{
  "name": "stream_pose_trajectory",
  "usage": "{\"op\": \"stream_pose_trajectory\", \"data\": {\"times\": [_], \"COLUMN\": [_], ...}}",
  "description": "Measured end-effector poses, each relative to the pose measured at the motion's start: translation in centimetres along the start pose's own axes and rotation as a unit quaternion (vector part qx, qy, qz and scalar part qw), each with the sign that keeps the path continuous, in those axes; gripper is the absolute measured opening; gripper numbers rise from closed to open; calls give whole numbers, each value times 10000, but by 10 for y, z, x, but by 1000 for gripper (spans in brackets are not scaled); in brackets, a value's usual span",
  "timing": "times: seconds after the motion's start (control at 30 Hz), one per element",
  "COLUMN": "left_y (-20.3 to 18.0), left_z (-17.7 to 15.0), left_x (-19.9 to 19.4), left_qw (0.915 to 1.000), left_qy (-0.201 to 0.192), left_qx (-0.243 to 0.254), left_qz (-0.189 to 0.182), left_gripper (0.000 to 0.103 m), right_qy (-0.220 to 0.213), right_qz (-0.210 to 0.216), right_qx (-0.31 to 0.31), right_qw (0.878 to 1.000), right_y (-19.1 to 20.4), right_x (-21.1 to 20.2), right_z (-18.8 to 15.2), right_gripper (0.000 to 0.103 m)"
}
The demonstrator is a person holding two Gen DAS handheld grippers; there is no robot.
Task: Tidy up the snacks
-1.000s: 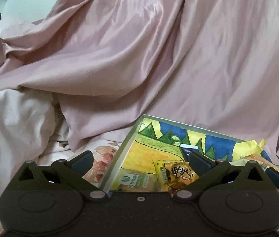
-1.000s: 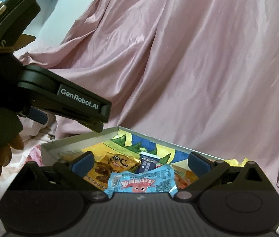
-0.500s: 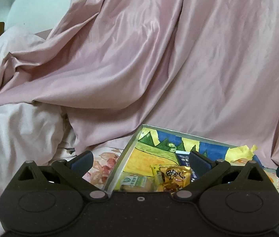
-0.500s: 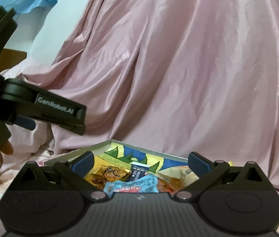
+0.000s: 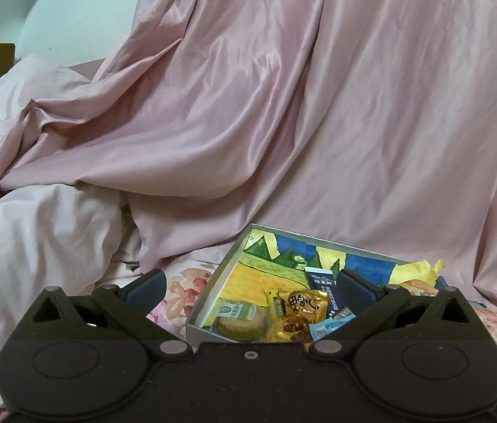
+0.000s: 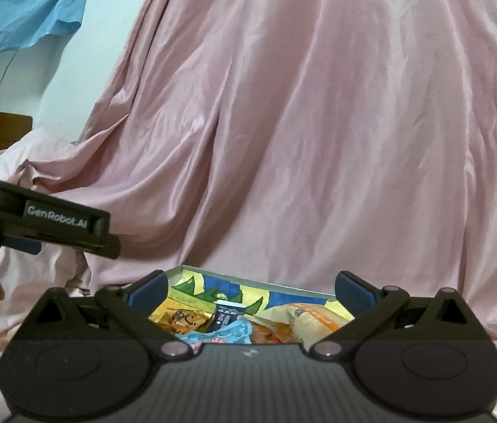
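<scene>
Pink satin sheet (image 5: 318,123) (draped), blue cloth (image 6: 26,10)

One box (image 5: 234,264) on the bed, at its flowered edge, and inside it I count five snack packs showing: one gold pack (image 5: 303,305), one green-labelled biscuit (image 5: 237,317), one dark blue carton (image 5: 322,289), one light blue wrapper (image 6: 223,331), one orange bag (image 6: 313,317). Two tools, one left (image 5: 250,287), one right (image 6: 248,289). One pink sheet (image 5: 318,123) behind.
</scene>
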State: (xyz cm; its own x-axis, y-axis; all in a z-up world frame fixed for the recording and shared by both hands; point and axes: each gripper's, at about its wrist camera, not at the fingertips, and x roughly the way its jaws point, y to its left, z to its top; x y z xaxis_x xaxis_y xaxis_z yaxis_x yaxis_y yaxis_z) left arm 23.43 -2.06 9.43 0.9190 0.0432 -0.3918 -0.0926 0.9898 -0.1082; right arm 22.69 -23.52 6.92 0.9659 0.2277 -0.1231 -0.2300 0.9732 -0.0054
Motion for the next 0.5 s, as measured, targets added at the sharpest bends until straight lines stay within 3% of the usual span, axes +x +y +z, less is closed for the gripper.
{"op": "stream_pose_trajectory", "data": {"times": [0.5], "left_y": [0], "left_z": [-23], "left_x": [-38], "left_qw": [9999], "left_qy": [-168], "left_qx": [-18], "left_qz": [-28], "left_gripper": [102], "right_qy": [18], "right_qz": [-121], "right_qx": [253], "right_qw": [9996], "right_y": [-7], "right_x": [-29], "right_z": [-1], "right_gripper": [103]}}
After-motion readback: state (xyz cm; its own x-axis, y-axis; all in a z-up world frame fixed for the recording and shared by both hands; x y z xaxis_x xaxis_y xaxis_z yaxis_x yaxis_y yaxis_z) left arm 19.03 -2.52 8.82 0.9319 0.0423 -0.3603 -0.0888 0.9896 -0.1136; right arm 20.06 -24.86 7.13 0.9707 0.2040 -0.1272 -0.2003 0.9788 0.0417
